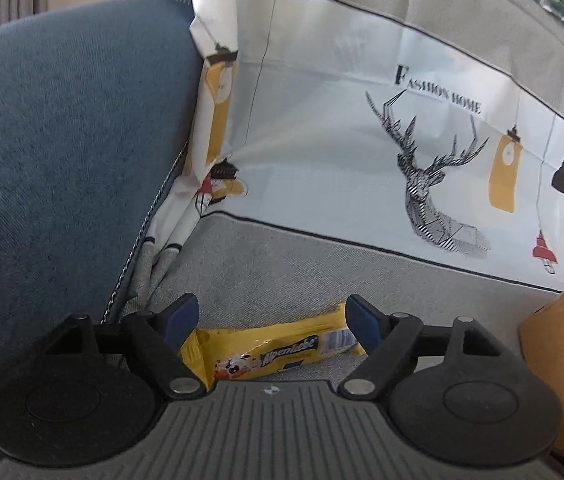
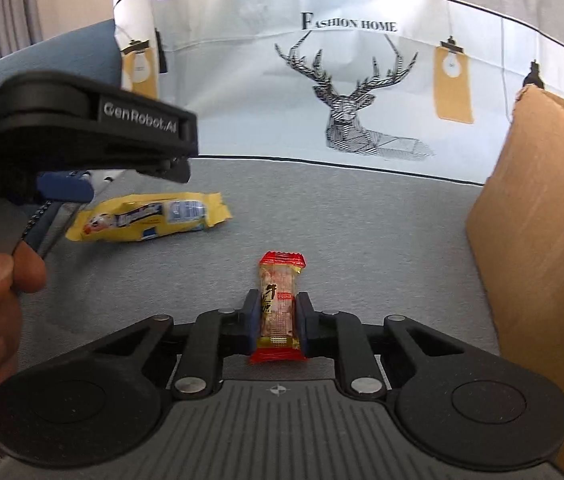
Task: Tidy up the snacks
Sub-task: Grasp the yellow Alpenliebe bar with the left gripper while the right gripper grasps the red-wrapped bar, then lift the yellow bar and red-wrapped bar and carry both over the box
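Note:
A yellow Alpenliebe candy pack (image 1: 278, 354) lies on the grey cloth between the open jaws of my left gripper (image 1: 272, 318), which hovers just over it. The pack also shows in the right wrist view (image 2: 150, 218), with the left gripper (image 2: 66, 190) above its left end. My right gripper (image 2: 277, 316) is shut on a small red-ended candy bar (image 2: 280, 304), held upright between the blue pads. A cardboard box (image 2: 537, 232) stands at the right, close to the right gripper.
A cloth with a deer print and "Fashion Home" (image 2: 345, 100) hangs behind. A blue cushion (image 1: 62, 140) fills the left side. The cardboard box (image 1: 561, 344) edges into the left wrist view at the right.

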